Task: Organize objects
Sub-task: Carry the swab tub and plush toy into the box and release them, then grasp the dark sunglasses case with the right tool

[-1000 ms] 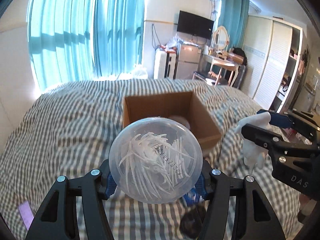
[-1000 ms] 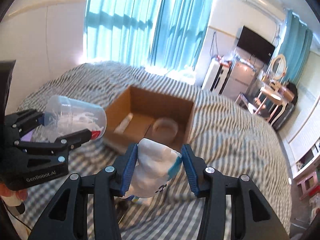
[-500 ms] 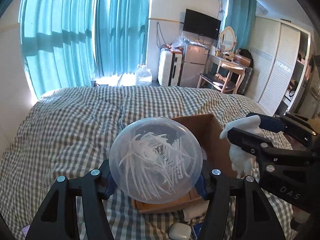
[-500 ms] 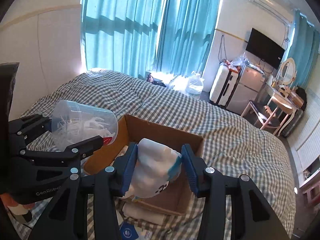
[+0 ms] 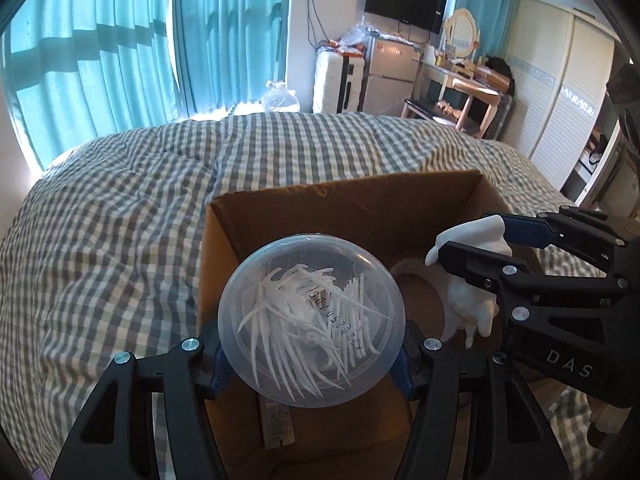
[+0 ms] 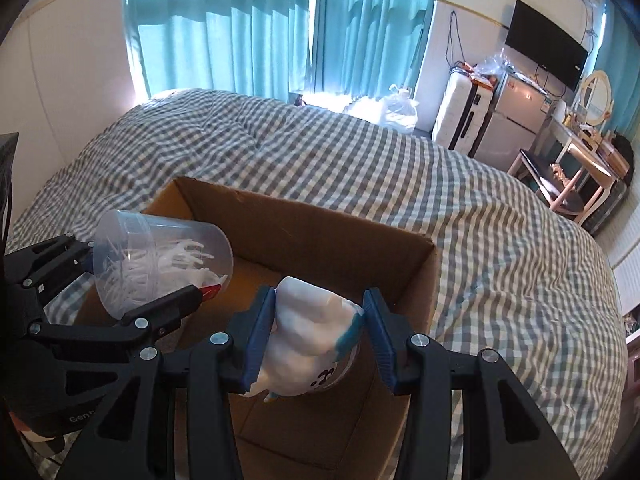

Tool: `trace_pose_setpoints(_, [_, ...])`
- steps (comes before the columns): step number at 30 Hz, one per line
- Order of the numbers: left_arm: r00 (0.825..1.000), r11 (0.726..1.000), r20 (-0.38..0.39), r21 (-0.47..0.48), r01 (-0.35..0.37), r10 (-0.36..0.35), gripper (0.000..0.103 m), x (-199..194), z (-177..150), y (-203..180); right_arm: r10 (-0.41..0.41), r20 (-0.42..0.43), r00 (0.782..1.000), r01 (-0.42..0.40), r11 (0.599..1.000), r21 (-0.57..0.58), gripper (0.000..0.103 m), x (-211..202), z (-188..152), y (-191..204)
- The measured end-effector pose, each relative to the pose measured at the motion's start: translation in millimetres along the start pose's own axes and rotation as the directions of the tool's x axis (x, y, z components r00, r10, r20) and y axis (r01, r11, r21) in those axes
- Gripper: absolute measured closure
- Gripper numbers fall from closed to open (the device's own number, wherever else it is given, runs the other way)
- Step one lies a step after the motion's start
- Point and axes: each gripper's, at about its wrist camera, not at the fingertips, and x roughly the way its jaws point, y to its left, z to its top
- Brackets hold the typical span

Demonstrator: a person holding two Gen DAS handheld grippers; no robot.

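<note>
An open cardboard box [image 5: 348,208] [image 6: 320,220] sits on the checked bed. My left gripper [image 5: 310,350] is shut on a clear plastic jar of white floss picks [image 5: 310,332] and holds it over the box's left part; the jar also shows in the right wrist view [image 6: 160,256]. My right gripper [image 6: 316,332] is shut on a white soft packet with blue print [image 6: 308,340] and holds it over the box's right part; the packet shows in the left wrist view [image 5: 472,276]. A white roll [image 5: 424,292] and a flat packet [image 5: 276,420] lie inside the box.
The grey-and-white checked bedspread [image 5: 120,220] [image 6: 500,240] surrounds the box. Teal curtains [image 6: 240,28], a white suitcase [image 5: 336,80], a small fridge [image 5: 390,72], a dressing table [image 5: 460,84] and a wardrobe [image 5: 560,92] stand beyond the bed.
Both grippers have moved forward and over the box with their loads. The box now fills the lower view, and both loads hang above its open inside.
</note>
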Motion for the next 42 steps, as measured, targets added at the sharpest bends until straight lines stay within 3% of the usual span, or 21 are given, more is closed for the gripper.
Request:
trace_pose_setpoints(8, [1.000, 0.999, -0.010, 0.040, -0.018, 0.018, 0.040, 7.9, -6.4, -10.6, 0.001, -0.012, 1.000, -0.001, 1.000, 0.005, 0.057, 13.5, -4.4, -4.2])
trace_pose_setpoints(11, [0.999, 0.997, -0.032, 0.068, 0.021, -0.018, 0.040, 8.1, -6.7, -16.3, -0.015, 0.002, 1.000, 0.015, 1.000, 0.007, 0.057, 8.7, -0.5, -4.8])
trace_pose_setpoints(12, [0.998, 0.997, -0.043, 0.071, 0.040, -0.037, 0.039, 6.8, -6.8, -18.3, -0.014, 0.009, 1.000, 0.014, 1.000, 0.014, 0.053, 4.8, 0.2, -5.2])
trace_pose_setpoints(13, [0.998, 0.996, -0.044, 0.071, 0.047, -0.044, 0.038, 5.1, -7.7, -21.9, -0.018, 0.017, 1.000, 0.018, 1.000, 0.024, 0.039, 0.6, 1.9, -6.2])
trace_pose_setpoints(15, [0.998, 0.995, -0.030, 0.082, 0.053, -0.051, 0.032, -4.3, -6.2, -25.4, -0.036, 0.042, 0.998, 0.034, 0.998, 0.054, 0.028, -13.0, 5.6, -9.8])
trace_pose_setpoints(17, [0.999, 0.995, 0.018, 0.091, 0.039, -0.041, 0.015, -21.9, -5.0, -29.3, -0.035, 0.072, 0.997, 0.030, 0.997, 0.076, 0.028, -32.0, 8.9, -13.0])
trace_pose_setpoints(20, [0.996, 0.994, 0.077, 0.107, 0.034, -0.043, 0.007, -51.5, -3.5, -33.4, -0.046, 0.106, 0.993, 0.036, 0.995, 0.090, 0.025, -63.1, 12.1, -12.5])
trace_pose_setpoints(26, [0.989, 0.994, 0.149, 0.106, -0.004, -0.012, 0.002, -113.5, -2.4, -26.3, -0.108, 0.173, 0.979, 0.095, 0.992, 0.084, 0.015, -130.0, 1.4, -1.0])
trace_pose_setpoints(31, [0.982, 0.994, 0.184, 0.097, -0.052, 0.034, 0.001, -158.8, -17.4, -7.4, -0.116, 0.173, 0.978, 0.097, 0.989, 0.116, 0.014, -170.5, -21.0, 3.2])
trace_pose_setpoints(42, [0.968, 0.997, 0.249, 0.054, -0.050, 0.035, 0.001, -224.7, -62.8, -0.8, -0.130, 0.245, 0.961, 0.099, 0.986, 0.133, 0.012, -244.7, -68.3, 37.4])
